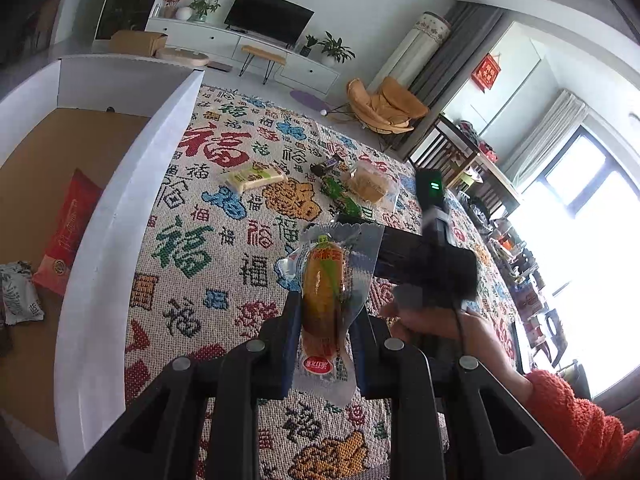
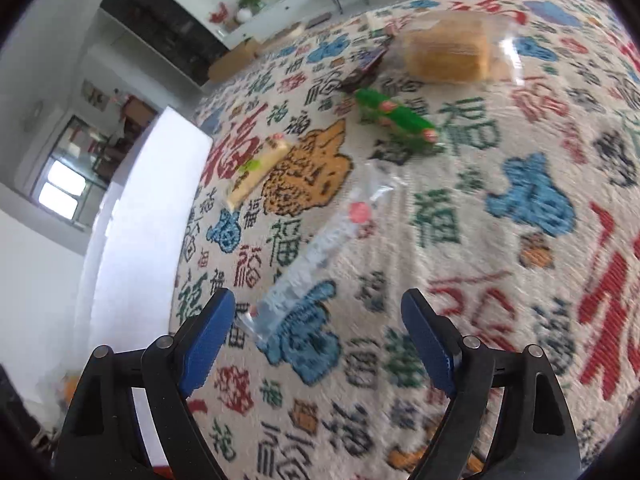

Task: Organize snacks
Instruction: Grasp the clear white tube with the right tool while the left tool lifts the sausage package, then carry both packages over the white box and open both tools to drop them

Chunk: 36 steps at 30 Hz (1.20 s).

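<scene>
While the left wrist view shows the left gripper (image 1: 326,320) clamped on a clear-wrapped sausage snack (image 1: 323,292) lifted above the patterned cloth (image 1: 208,248), the white box (image 1: 120,240) beside it already holds a red packet (image 1: 66,232) and a pale one. Through the blurred right wrist view, the right gripper (image 2: 318,320) hangs with fingers wide apart and empty above the cloth, so by my reckoning the cream bar (image 2: 256,174), green packet (image 2: 394,118) and wrapped cake (image 2: 448,54) remain to be boxed.
</scene>
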Tool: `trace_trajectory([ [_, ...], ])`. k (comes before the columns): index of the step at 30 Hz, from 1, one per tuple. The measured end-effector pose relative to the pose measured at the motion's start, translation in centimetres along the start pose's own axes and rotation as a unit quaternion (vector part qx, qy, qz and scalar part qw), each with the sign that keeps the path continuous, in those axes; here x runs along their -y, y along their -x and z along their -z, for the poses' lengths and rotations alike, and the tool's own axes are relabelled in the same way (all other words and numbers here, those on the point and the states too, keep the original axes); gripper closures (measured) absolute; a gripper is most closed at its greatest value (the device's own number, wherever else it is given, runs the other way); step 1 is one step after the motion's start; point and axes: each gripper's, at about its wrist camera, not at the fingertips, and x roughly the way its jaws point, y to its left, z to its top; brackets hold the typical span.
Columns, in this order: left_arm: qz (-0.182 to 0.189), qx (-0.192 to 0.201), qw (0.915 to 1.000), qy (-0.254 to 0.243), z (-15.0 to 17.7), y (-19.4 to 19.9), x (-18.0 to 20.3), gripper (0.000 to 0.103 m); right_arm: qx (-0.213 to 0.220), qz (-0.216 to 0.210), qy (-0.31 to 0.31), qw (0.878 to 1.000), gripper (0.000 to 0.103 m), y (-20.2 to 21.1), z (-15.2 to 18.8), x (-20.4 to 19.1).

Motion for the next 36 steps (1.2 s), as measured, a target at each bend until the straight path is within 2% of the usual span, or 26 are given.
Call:
trace_trajectory([
  [1, -0.002, 0.004, 1.0000, -0.001, 0.1, 0.3, -0.1, 0.081, -0.005, 0.018, 0.002, 1.000, 0.015, -1.5, -0.5, -1.0],
  [3, -0.004, 0.011, 0.9999, -0.002, 0.2, 1.1, -0.3, 0.081, 0.014, 0.074, 0.018, 0.997, 0.016, -2.8, -1.2, -2.8],
  [4, -0.003, 0.013, 0.9999, -0.003, 0.3, 1.4, -0.4, 0.081, 0.013, 0.086, 0.022, 0.996, 0.017, -3.4, -1.4, -3.5],
  [5, -0.002, 0.016, 0.9999, -0.003, 0.3, 1.7, -0.4, 0.081, 0.016, 0.098, 0.031, 0.995, 0.037, -3.7, -1.4, -3.9],
  [6, 0.000, 0.020, 0.9998, -0.001, 0.3, 2.0, -0.5, 0.081, 0.015, 0.120, 0.044, 0.992, 0.065, -3.8, -1.4, -4.3],
  [7, 0.004, 0.024, 0.9997, 0.002, 0.3, 2.3, -0.7, 0.081, 0.011, 0.113, 0.052, 0.992, 0.081, -3.7, -1.5, -3.9],
  [8, 0.010, 0.030, 0.9995, 0.007, 0.2, 2.7, -0.9, 0.081, -0.001, 0.097, 0.047, 0.994, 0.085, -3.6, -1.5, -3.6],
  [10, 0.020, 0.040, 0.9989, 0.016, 0.0, 3.4, -1.2, 0.081, -0.008, 0.083, 0.034, 0.996, 0.085, -2.5, -1.3, -2.3],
  [14, 0.038, 0.062, 0.9968, 0.034, -0.8, 5.3, -1.9, 0.081, 0.005, 0.018, 0.014, 1.000, 0.085, 1.2, -1.3, -0.6],
  [16, 0.044, 0.079, 0.9951, 0.041, -1.5, 6.9, -2.3, 0.081, 0.014, -0.011, 0.016, 1.000, 0.085, 3.1, -1.5, -1.7],
  [19, 0.034, 0.115, 0.9918, 0.044, -3.1, 10.4, -3.6, 0.081, 0.031, -0.063, 0.040, 0.997, 0.085, 6.1, -2.0, -5.7],
  [21, 0.012, 0.134, 0.9898, 0.045, -4.2, 12.7, -5.1, 0.081, 0.037, -0.110, 0.065, 0.991, 0.085, 8.1, -2.1, -9.9],
  [25, -0.060, 0.153, 0.9848, 0.055, -5.7, 16.0, -9.1, 0.081, 0.036, -0.182, 0.136, 0.973, 0.085, 10.0, -0.8, -19.0],
  [28, -0.146, 0.147, 0.9760, 0.067, -5.9, 16.8, -11.9, 0.079, 0.021, -0.211, 0.177, 0.961, 0.082, 8.9, 0.8, -24.6],
  [29, -0.173, 0.144, 0.9712, 0.077, -5.7, 16.8, -12.8, 0.067, 0.020, -0.218, 0.191, 0.957, 0.077, 8.3, 1.3, -26.1],
  [30, -0.191, 0.143, 0.9671, 0.088, -5.5, 16.9, -13.7, 0.042, 0.021, -0.223, 0.201, 0.954, 0.072, 7.8, 1.8, -27.1],
  [31, -0.206, 0.146, 0.9623, 0.101, -5.2, 17.1, -14.6, 0.029, 0.018, -0.231, 0.207, 0.951, 0.052, 7.6, 2.2, -27.5],
  [32, -0.214, 0.153, 0.9584, 0.110, -4.7, 17.1, -15.0, 0.017, 0.017, -0.240, 0.206, 0.949, 0.038, 7.6, 2.5, -27.6],
  [34, -0.227, 0.163, 0.9524, 0.122, -3.7, 17.1, -15.4, 0.016, 0.037, -0.242, 0.206, 0.947, 0.038, 8.3, 2.8, -26.7],
  [36, -0.219, 0.156, 0.9550, 0.125, -3.3, 16.1, -15.1, 0.015, 0.066, -0.211, 0.216, 0.951, 0.035, 9.1, 3.1, -24.8],
])
